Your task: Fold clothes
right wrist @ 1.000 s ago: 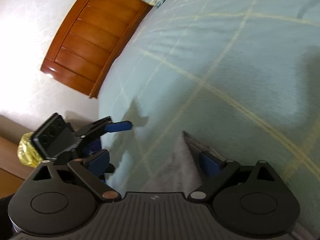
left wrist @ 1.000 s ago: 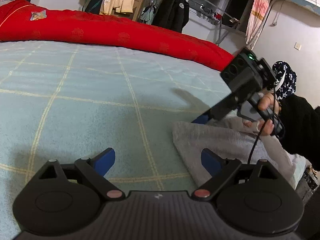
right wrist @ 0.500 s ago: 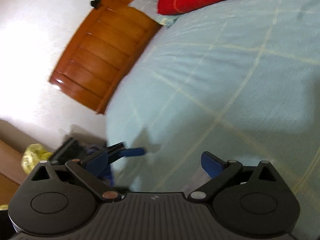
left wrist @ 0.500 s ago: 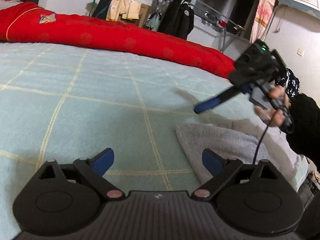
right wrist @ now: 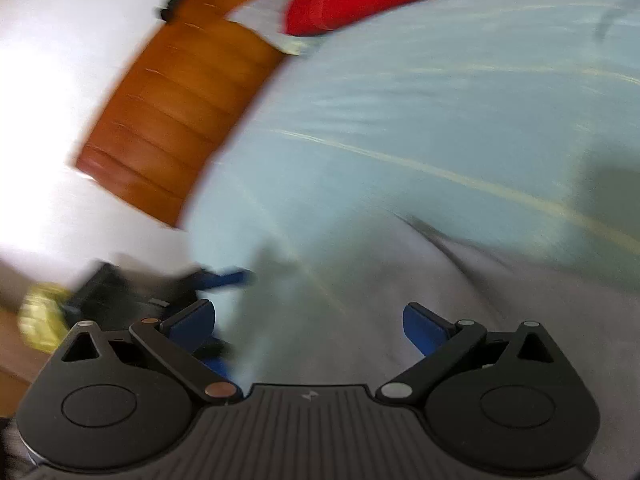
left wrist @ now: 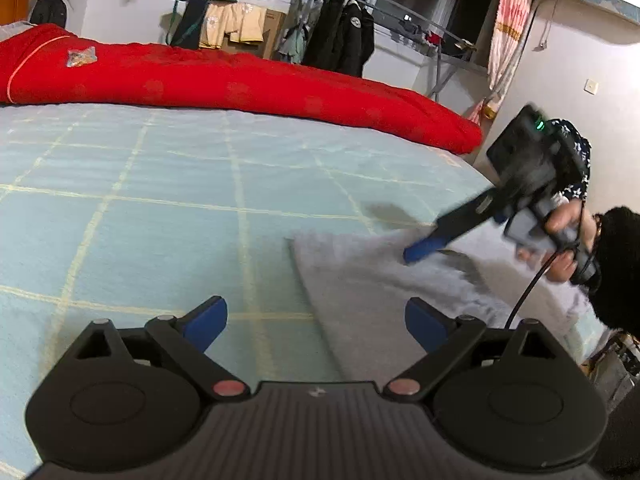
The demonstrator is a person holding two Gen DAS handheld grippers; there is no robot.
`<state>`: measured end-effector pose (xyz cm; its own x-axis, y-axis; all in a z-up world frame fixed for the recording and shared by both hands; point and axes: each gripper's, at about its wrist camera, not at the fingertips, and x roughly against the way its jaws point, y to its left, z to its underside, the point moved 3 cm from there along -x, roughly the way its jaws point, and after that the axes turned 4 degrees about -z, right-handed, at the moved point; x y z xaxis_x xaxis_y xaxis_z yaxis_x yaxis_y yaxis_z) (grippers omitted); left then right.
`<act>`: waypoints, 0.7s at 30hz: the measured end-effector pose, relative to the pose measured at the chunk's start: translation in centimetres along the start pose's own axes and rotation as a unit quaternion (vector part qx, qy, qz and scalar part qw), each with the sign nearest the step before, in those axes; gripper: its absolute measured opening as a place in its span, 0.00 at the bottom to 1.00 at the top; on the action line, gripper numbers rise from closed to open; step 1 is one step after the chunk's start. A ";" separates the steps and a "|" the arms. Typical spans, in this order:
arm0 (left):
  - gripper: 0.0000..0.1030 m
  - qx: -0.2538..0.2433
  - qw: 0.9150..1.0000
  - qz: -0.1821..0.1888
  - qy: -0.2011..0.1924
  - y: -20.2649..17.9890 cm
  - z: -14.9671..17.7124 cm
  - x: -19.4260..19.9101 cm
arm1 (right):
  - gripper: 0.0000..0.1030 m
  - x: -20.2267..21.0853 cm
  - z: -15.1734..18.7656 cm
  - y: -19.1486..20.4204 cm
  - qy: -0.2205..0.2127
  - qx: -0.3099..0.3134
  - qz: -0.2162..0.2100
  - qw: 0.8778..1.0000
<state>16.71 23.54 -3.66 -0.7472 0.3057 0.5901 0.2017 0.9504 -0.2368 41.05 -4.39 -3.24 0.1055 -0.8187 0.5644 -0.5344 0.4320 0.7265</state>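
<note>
Pale checked bed (left wrist: 160, 208) is seen, with the grey garment (left wrist: 380, 288) lying flat near its edge. Both the left gripper (left wrist: 316, 320) and right gripper (right wrist: 308, 320) are spread wide and nothing is held. The garment's straight edge runs away between the left fingers (left wrist: 424, 324), and the right gripper is nearer, above the cloth.

Grey garment (left wrist: 372, 280) lies flat on the pale blue checked bedspread (left wrist: 160, 200), at the near right of the bed. Soft, fuzzy fabric, its left edge straight and crisp, its right side running toward the bed's edge.

Right gripper (left wrist: 424, 249) released, lifted off grey garment (left wrist: 384, 280) (now spread wider).
</note>
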 end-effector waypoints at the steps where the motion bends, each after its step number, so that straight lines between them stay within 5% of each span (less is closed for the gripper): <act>1: 0.93 -0.007 1.000 0.000 0.000 -0.7 0.1 0.2 | 0.99 0.3 0.7 -0.6 -0.003 -0.006 0.028 1.000; 2: 0.93 -0.018 1.000 -0.003 -0.001 -1.5 0.1 0.6 | 0.98 1.1 1.3 -1.1 -0.015 -0.015 0.048 0.999; 8: 0.95 -0.042 0.999 0.009 -0.016 -4.6 0.6 1.6 | 1.00 9.5 9.3 1.9 -0.136 -0.022 0.019 0.990; 11: 0.95 -0.053 0.998 0.021 -0.006 -7.0 0.2 0.0 | 1.00 12.1 14.3 1.4 -0.185 -0.039 0.093 0.978; 15: 0.95 -0.126 0.991 0.032 -0.009 -11.9 0.1 -2.8 | 1.00 13.9 19.0 -0.1 -0.240 -0.048 0.191 0.951; 18: 0.95 -0.150 0.989 0.006 0.004 -14.0 0.9 -5.6 | 1.00 13.9 20.8 -0.8 -0.248 -0.019 0.277 0.928; 21: 0.95 -0.117 0.992 -0.013 0.039 -14.2 2.8 -7.7 | 1.00 13.0 21.7 -1.4 -0.226 0.020 0.342 0.912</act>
<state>17.82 7.50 -7.02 -0.7051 0.2757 0.6533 0.3316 0.9426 -0.0400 24.96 -23.86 -5.45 -0.6157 -0.4387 0.6546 -0.3764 0.8935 0.2448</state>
